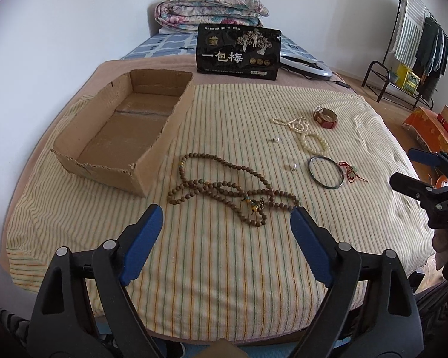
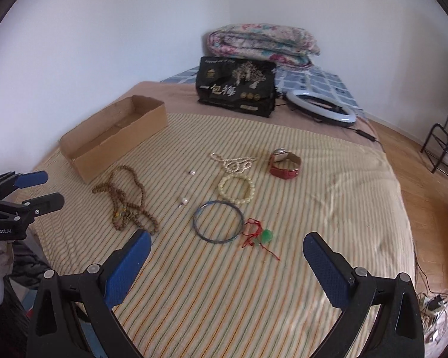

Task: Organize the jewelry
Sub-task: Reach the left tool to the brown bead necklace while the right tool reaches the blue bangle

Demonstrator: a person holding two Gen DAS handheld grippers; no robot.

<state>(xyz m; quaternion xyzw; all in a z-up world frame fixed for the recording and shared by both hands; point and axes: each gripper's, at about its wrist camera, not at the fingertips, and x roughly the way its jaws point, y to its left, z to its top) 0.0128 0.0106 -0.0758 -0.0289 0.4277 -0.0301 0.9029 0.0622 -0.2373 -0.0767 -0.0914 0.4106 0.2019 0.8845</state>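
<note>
Bare striped towel before the jewelry; cardboard box flanks left.

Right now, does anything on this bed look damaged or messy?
Yes. The cardboard box has ragged, torn top edges, as if its flaps were ripped off, and nothing shows inside it. The wooden bead necklace lies in a tangled heap beside it, and two small pearl pieces sit loose on the striped towel.

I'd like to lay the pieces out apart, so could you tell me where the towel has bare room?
Bare: the near strip before both grippers, and the stretch right of the watch. Crowded: between the wooden beads and the bangle.
</note>
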